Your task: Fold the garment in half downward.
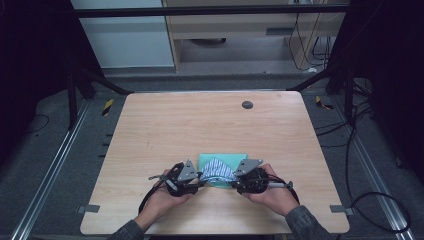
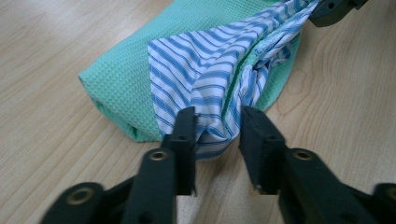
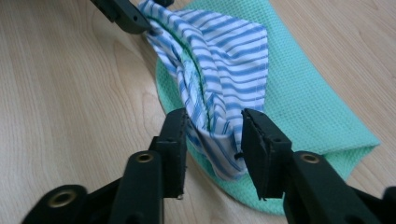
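Left tongs (image 1: 201, 181): lying low at the left end of the striped cloth (image 1: 218, 170); jaws standing partly apart, the cloth's bunched end sitting between them in the left gripper view (image 2: 215, 122). The pads are looking slack on the fabric there, not squeezing it.
Right tongs (image 1: 235, 181): mirroring at the cloth's right end; jaws likewise partly apart, a fold of stripes hanging in the gap (image 3: 212, 126), with daylight showing beside the right-hand pad.
Striped cloth: blue-and-white, gathered into a ridge and resting on the green cloth (image 1: 207, 161); its long axis is running across the desk (image 1: 175, 130), from one pair of tongs straight to the other.
Green cloth: waffle-textured, lying flat near the desk's front edge, poking out behind and beside the striped piece.
Key relation: each end of the ridge is pointing directly into a pair of tongs, so both hands are equally near; neither needs to travel, only to close or back away along that same line.
Hands: left hand (image 1: 167, 197) and right hand (image 1: 272, 192) are coming in from the front edge, angled inward toward each other.
Judgement: work seems to be sitting at a let-go or re-grip of the striped cloth; pulling outward along the axis would be stretching it, lifting would be raising both ends evenly.
Risk: green cloth may be dragging along if a jaw catches it underneath.
Elsewhere: dark round grommet (image 1: 247, 104) sitting at the far side, well apart.
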Available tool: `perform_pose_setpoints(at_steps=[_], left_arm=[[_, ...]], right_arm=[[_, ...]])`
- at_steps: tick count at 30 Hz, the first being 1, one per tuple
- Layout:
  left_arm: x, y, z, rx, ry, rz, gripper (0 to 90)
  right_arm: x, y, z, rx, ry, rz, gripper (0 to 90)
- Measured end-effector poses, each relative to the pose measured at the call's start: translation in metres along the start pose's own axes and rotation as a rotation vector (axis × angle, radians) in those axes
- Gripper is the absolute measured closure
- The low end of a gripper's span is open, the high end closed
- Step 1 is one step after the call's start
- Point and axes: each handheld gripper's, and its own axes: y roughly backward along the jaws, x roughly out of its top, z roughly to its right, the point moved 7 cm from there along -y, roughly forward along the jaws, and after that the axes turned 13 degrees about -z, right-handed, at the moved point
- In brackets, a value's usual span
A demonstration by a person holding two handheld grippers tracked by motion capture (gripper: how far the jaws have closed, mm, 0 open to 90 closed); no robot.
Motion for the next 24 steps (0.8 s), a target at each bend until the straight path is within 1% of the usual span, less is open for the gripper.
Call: perform_pose_setpoints(at_steps=[1, 3, 4, 6, 8, 10, 11, 13, 16, 18, 21, 22, 24], left_arm=[[0.0, -0.001, 0.001, -0.002, 0.0, 0.0, 70.1], [-0.001, 0.0, 0.001, 0.019, -0.021, -0.008, 74.0], [-0.001, 0.0, 0.002, 0.02, -0.028, -0.011, 74.7], [-0.002, -0.001, 0.003, 0.017, -0.031, -0.009, 78.0], [-0.004, -0.002, 0.004, 0.014, -0.037, -0.018, 81.6], [-0.006, -0.002, 0.005, 0.014, -0.046, -0.025, 84.2], [-0.006, -0.002, 0.005, 0.011, -0.051, -0.031, 84.7], [-0.007, -0.003, 0.007, 0.002, -0.052, -0.036, 85.6], [-0.009, -0.004, 0.008, 0.001, -0.066, -0.053, 86.1], [-0.01, -0.004, 0.008, -0.003, -0.067, -0.058, 86.3], [-0.011, -0.005, 0.01, -0.008, -0.063, -0.061, 86.4], [-0.012, -0.005, 0.01, -0.008, -0.071, -0.068, 86.4], [-0.013, -0.005, 0.012, -0.009, -0.068, -0.067, 86.4]], right_arm=[[0.001, 0.0, 0.0, 0.001, -0.001, 0.003, 57.9], [0.003, -0.001, -0.002, -0.002, 0.004, 0.001, 61.2], [0.003, -0.001, -0.003, -0.006, 0.008, 0.003, 62.3], [0.003, -0.001, -0.005, -0.001, 0.012, 0.004, 69.2], [0.0, -0.001, -0.007, 0.003, 0.013, -0.003, 78.3], [-0.003, -0.002, -0.008, 0.003, 0.019, -0.008, 84.1], [-0.005, -0.002, -0.01, 0.012, 0.013, -0.012, 85.3], [-0.007, -0.004, -0.01, 0.014, 0.022, -0.013, 86.3], [-0.01, -0.006, -0.012, 0.019, 0.024, -0.021, 86.9], [-0.011, -0.007, -0.014, 0.021, 0.034, -0.025, 87.0], [-0.013, -0.009, -0.016, 0.017, 0.045, -0.03, 87.0], [-0.014, -0.01, -0.017, 0.016, 0.049, -0.031, 86.9], [-0.015, -0.011, -0.018, 0.008, 0.057, -0.038, 86.9]])
